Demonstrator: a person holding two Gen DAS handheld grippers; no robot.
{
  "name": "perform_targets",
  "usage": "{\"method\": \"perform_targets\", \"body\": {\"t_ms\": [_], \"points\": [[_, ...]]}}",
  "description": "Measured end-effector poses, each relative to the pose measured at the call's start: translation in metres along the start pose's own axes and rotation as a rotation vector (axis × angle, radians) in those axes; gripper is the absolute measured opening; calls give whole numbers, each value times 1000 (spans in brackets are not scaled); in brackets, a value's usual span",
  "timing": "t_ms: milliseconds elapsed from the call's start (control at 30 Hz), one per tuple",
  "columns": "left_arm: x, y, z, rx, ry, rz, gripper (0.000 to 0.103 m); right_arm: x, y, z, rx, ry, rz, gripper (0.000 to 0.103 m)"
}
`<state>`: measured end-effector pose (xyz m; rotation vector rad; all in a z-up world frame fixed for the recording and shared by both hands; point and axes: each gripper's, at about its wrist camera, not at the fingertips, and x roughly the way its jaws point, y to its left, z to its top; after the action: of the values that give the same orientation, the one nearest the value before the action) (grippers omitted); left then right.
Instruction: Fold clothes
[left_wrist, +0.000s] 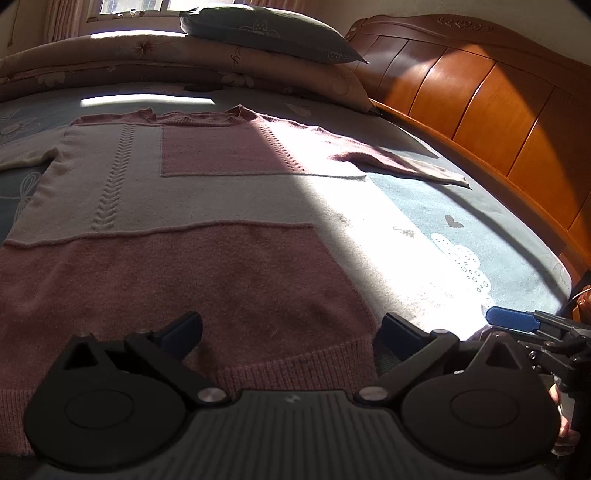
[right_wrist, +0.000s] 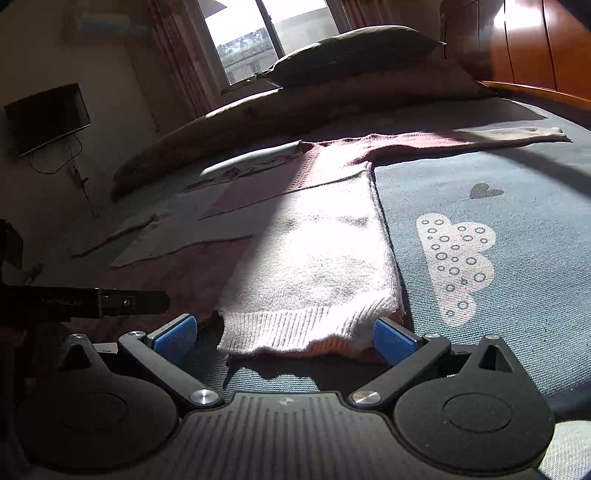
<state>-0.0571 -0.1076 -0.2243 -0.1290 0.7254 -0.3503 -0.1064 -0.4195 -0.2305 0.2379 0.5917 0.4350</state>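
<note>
A pink-and-white sweater (left_wrist: 184, 206) lies flat on the bed (left_wrist: 424, 221), sleeves spread. The left gripper (left_wrist: 290, 332) and right gripper (right_wrist: 286, 334), fingers apart and empty, sit low at its ribbed hem (right_wrist: 295, 326).

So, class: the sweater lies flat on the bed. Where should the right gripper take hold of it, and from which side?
Grip the ribbed hem at the sweater's near right corner, coming in low from the hem end. That edge lies slightly lifted off the bed sheet and sits between the open jaws of the right gripper already.
</note>
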Motion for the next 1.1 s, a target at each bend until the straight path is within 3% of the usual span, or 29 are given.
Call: {"method": "perform_targets", "body": {"t_ms": [133,267,400,567,667,767,900,1000,1100], "points": [[14,2,4,-73,37,-33,102,-2,6,5,-17,-82,6,103],[12,2,-5,-74,-7,-28,102,15,13,12,-27,-44,32,103],[9,6,-5,-81,4,-34,102,33,21,7,-93,60,-68,103],[9,9,-4,-113,-1,-39,102,10,3,-1,-64,-3,-155,103],[11,4,-4,-81,2,-21,102,-5,-17,0,48,-47,-77,103],[13,-2,-5,-36,12,1,102,-10,-17,0,55,-69,-13,103],[14,-9,-4,11,35,32,102,6,3,1,-32,-9,-7,103],[16,-12,-3,25,54,48,102,21,12,-2,-84,69,-66,103],[17,-12,-1,27,66,51,102,19,12,-5,-104,69,-80,103]]}}
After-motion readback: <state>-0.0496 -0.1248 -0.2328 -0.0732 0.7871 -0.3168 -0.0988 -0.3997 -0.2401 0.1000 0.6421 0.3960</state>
